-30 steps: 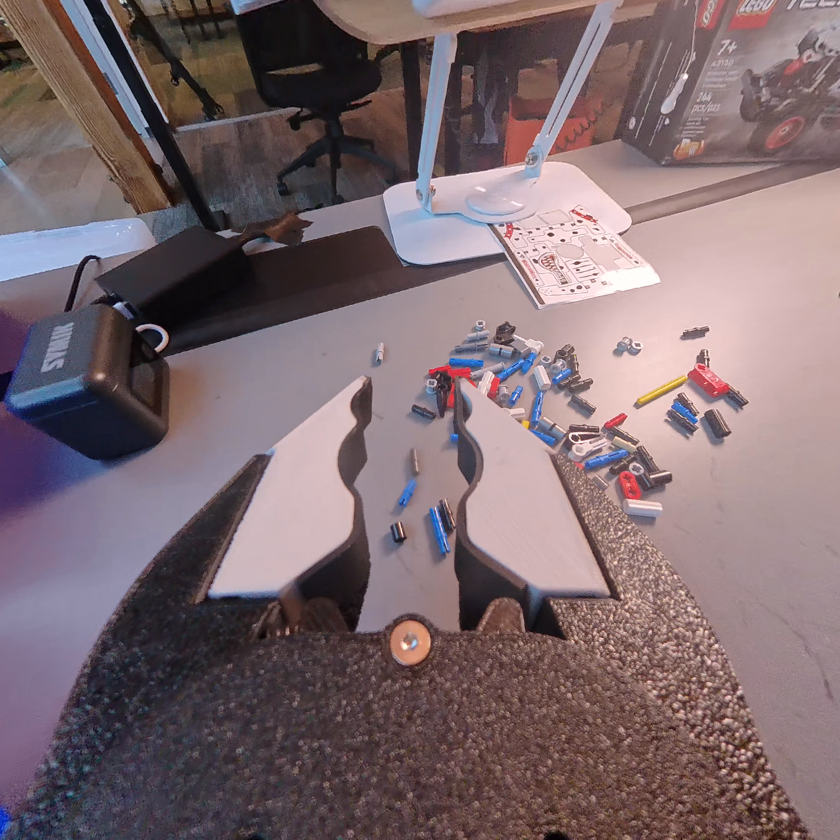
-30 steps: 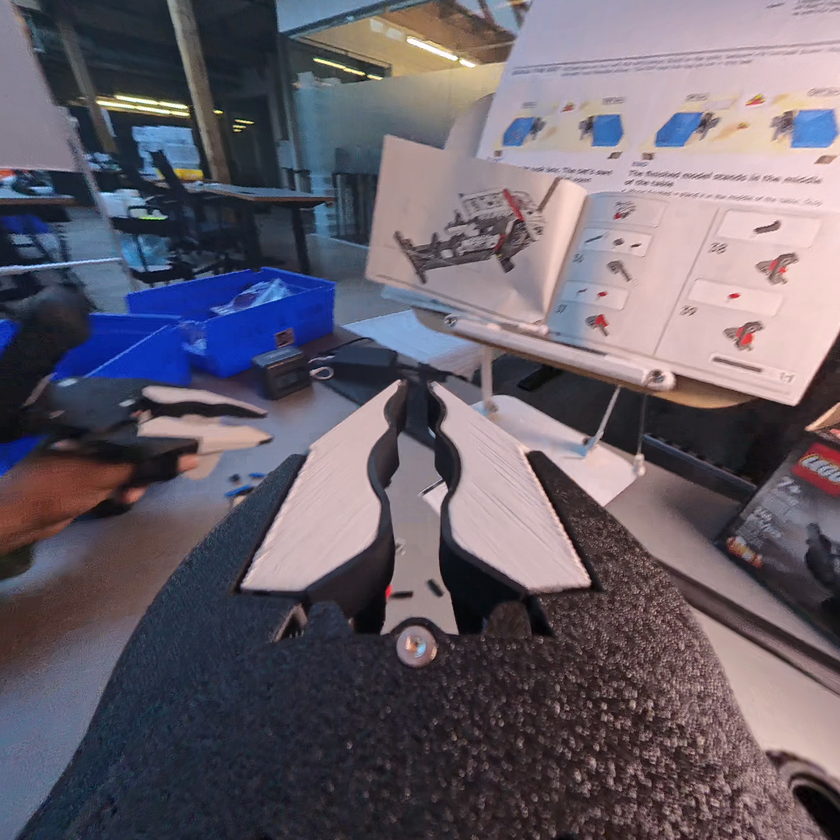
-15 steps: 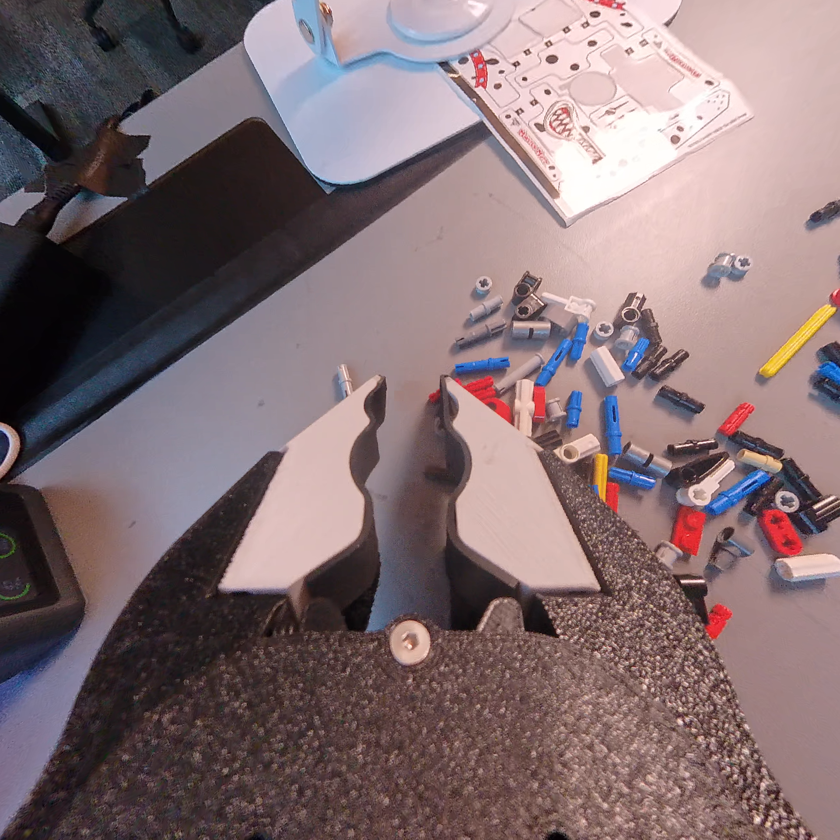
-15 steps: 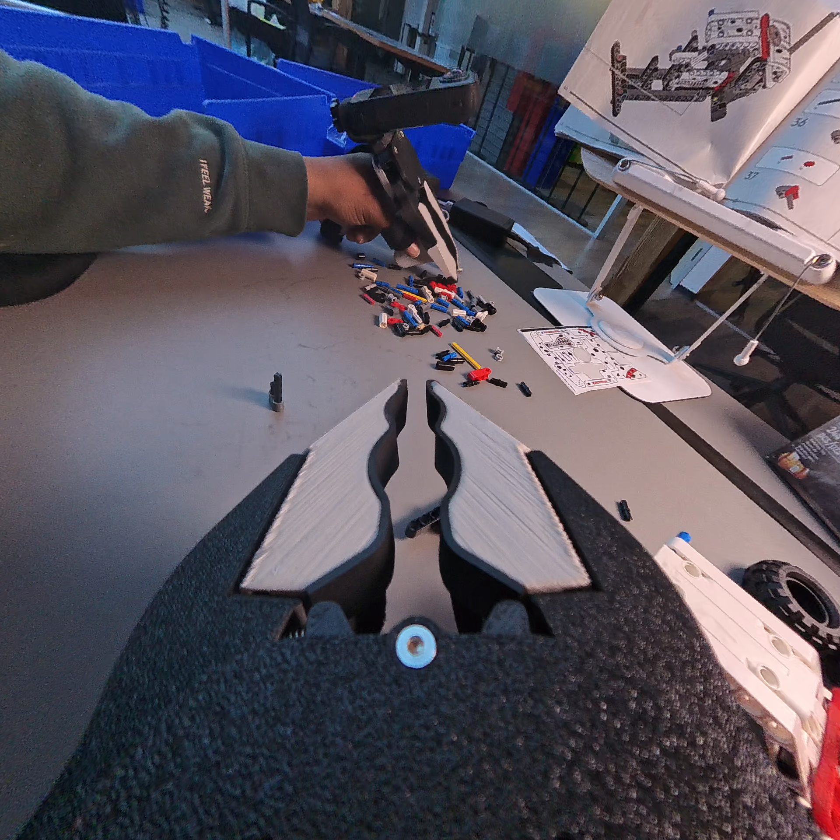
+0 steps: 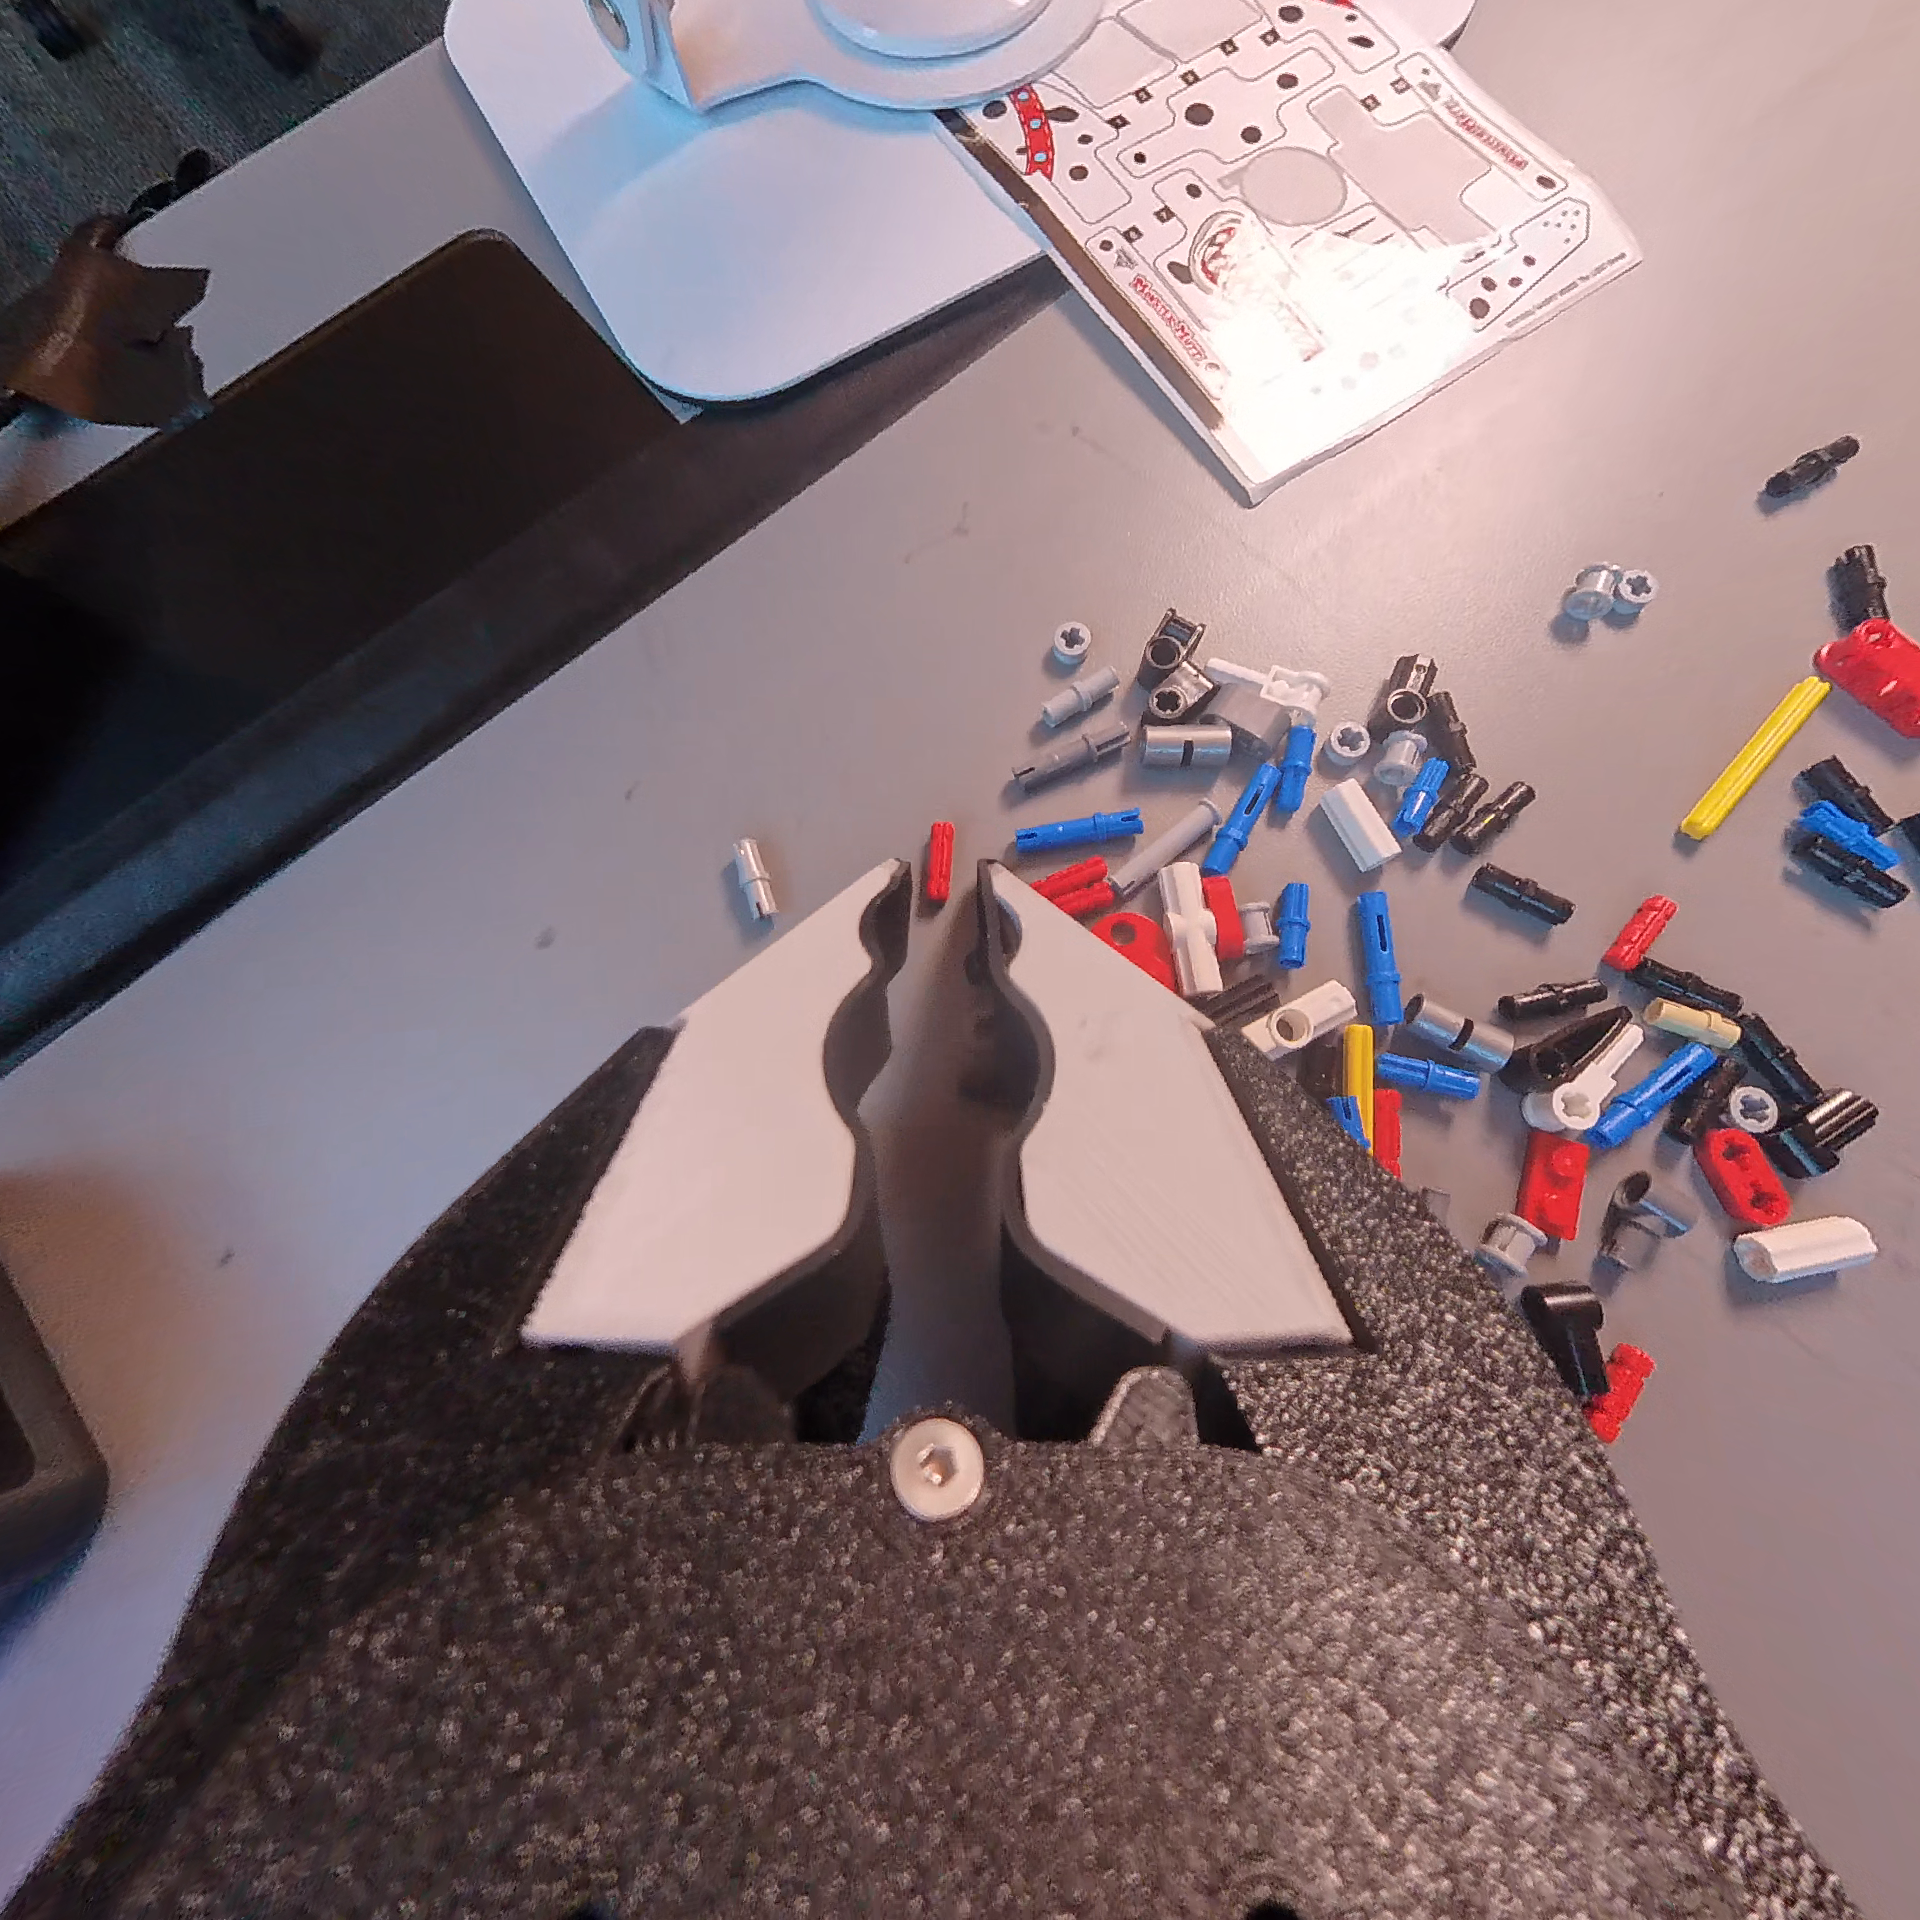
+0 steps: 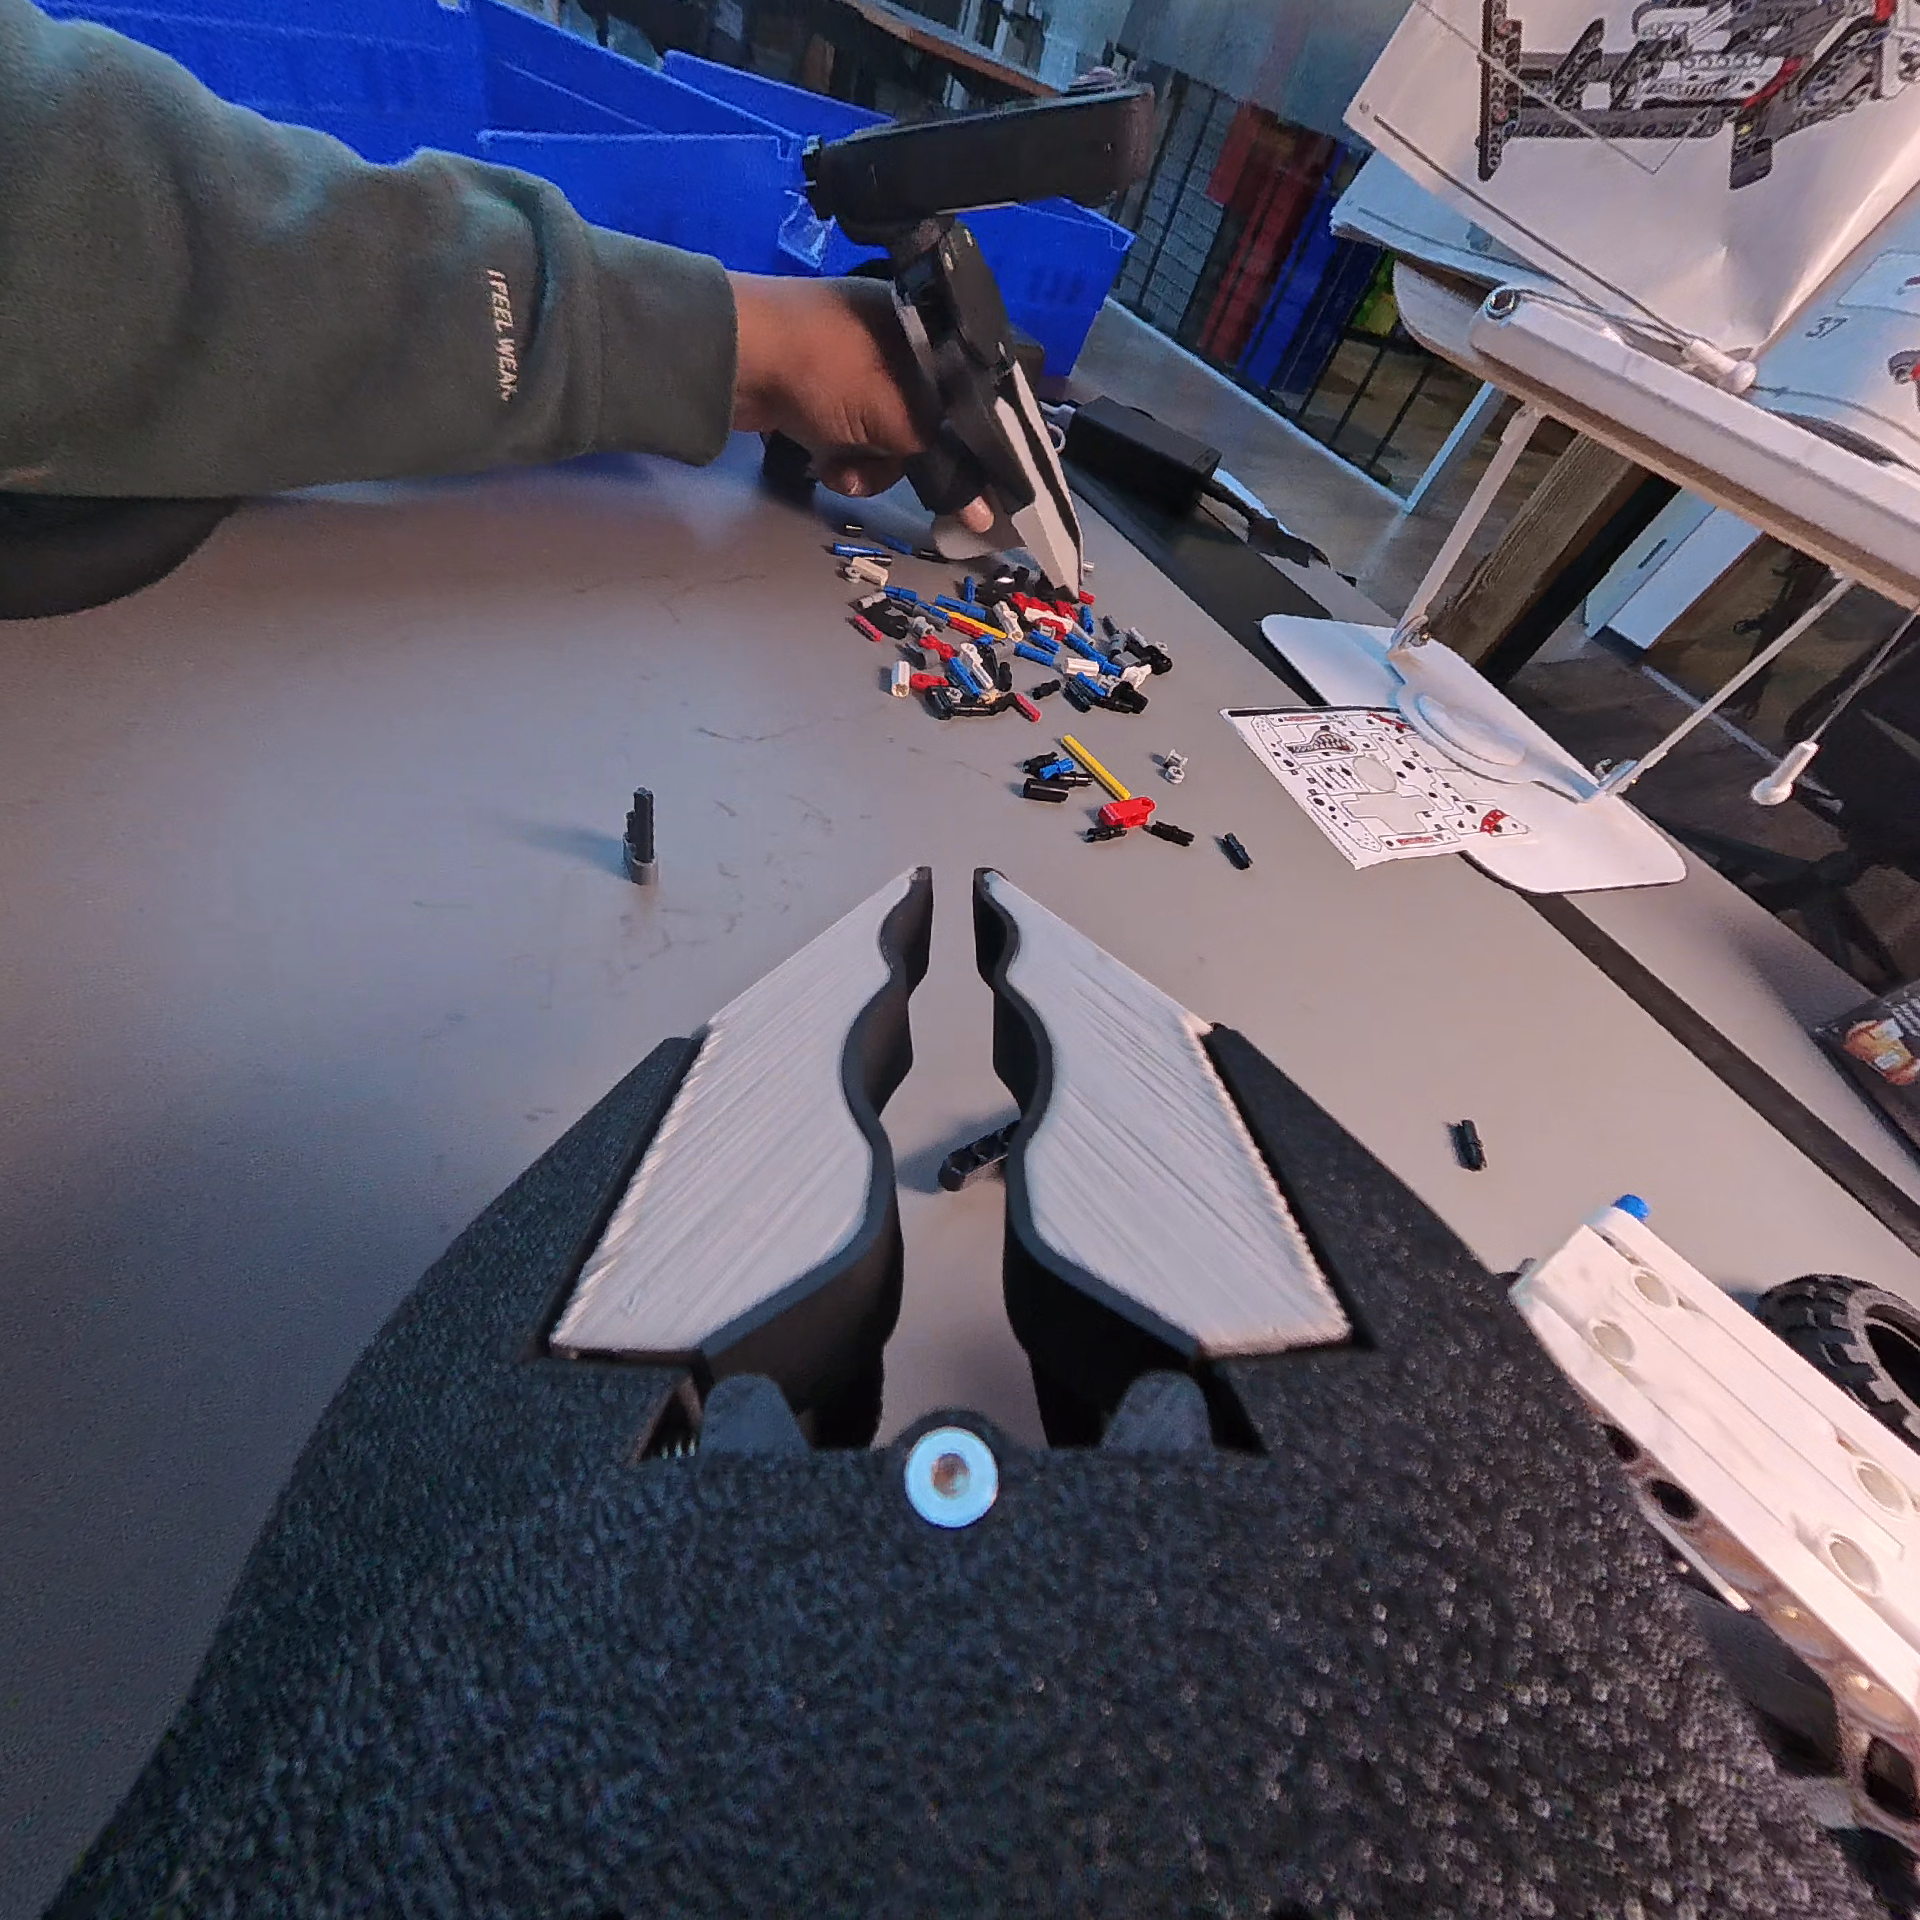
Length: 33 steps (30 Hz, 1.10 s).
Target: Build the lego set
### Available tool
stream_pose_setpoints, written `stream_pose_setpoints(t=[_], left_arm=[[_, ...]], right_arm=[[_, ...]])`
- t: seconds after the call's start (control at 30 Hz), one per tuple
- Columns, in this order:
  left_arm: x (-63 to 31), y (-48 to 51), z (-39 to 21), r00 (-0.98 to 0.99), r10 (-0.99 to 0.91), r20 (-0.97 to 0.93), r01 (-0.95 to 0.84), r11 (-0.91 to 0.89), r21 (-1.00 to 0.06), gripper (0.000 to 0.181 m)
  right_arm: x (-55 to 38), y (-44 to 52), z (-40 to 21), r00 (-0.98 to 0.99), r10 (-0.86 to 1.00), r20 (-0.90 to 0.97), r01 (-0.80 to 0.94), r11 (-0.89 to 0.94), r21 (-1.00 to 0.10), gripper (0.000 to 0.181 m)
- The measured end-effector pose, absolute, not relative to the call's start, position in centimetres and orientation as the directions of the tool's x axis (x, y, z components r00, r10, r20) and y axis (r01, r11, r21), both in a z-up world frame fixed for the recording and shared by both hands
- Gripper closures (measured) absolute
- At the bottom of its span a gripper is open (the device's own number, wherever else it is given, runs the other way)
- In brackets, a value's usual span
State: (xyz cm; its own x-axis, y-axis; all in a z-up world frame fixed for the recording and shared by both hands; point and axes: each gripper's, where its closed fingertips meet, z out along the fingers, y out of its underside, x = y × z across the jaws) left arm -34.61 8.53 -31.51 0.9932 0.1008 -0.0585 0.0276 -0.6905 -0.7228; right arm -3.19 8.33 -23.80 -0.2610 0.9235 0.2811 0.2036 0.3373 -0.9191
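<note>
Left claw [image 5: 940, 883] has dropped from hovering over the loose Technic pins [image 5: 1392, 935] to the near-left edge of the pile; its jaws have narrowed to a slim gap framing a short red pin [image 5: 939, 860] on the desk [image 5: 416, 987], not yet clamped, so I'd read this as lining up a pick. Right claw [image 6: 951, 883] has swung off the instruction booklet [image 6: 1621, 114] down to the desk and sits slightly parted and empty, well short of the pile. The part-built white model [image 6: 1725, 1413] waits at its near right, so the red pin likely goes there.
</note>
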Motion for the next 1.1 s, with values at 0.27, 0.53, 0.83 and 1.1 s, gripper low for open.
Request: stream_pose_setpoints(t=[0.27,0.53,0.83,1.1], left_arm=[[-34.9,8.9,-31.1,0.99,0.112,-0.087,0.013,-0.683,-0.73,0.178],[-23.6,7.2,-23.0,0.984,-0.159,0.076,-0.011,-0.486,-0.874,0.178],[-11.1,-0.7,-29.8,0.917,-0.384,0.105,-0.172,-0.619,-0.766,0.177],[-9.3,-0.5,-31.3,0.888,-0.453,0.078,-0.258,-0.632,-0.731,0.177]], right_arm=[[-3.3,8.1,-24.5,-0.275,0.925,0.261,0.218,0.325,-0.92,0.174],[-3.2,8.0,-24.4,-0.261,0.924,0.279,0.208,0.336,-0.918,0.174],[-3.6,8.4,-24.1,-0.232,0.934,0.27,0.198,0.317,-0.927,0.174],[-3.6,10.5,-23.0,-0.12,0.977,0.177,0.192,0.197,-0.961,0.146]])
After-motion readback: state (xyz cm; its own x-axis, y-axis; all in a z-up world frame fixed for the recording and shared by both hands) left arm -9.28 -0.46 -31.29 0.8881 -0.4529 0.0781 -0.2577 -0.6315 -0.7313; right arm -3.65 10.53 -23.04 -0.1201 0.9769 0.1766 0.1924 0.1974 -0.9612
